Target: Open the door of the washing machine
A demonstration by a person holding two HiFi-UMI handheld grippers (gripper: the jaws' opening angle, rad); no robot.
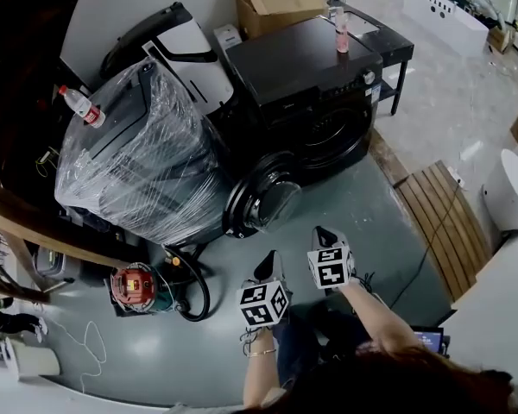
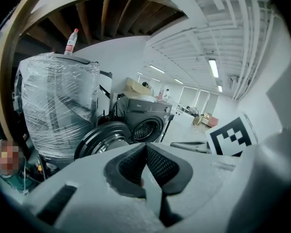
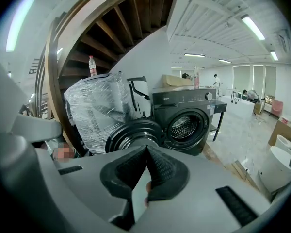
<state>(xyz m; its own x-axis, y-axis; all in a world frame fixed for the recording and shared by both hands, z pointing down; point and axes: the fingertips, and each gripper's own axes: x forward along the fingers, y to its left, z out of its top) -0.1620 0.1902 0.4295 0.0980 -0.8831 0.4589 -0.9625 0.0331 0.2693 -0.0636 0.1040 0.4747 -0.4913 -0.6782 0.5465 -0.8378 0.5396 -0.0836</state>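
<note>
The door (image 1: 263, 198) of the washing machine (image 1: 311, 76) is hanging wide open in the middle of the frame, so the job is looking done, while the left gripper (image 1: 269, 264) and right gripper (image 1: 325, 236) are hovering closed and empty lower down, needing only to back away.

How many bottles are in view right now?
2. A red-labelled bottle sits on top of the plastic-wrapped appliance at left; a pink bottle stands on top of the washing machine. More could be hidden in the clutter.
</note>
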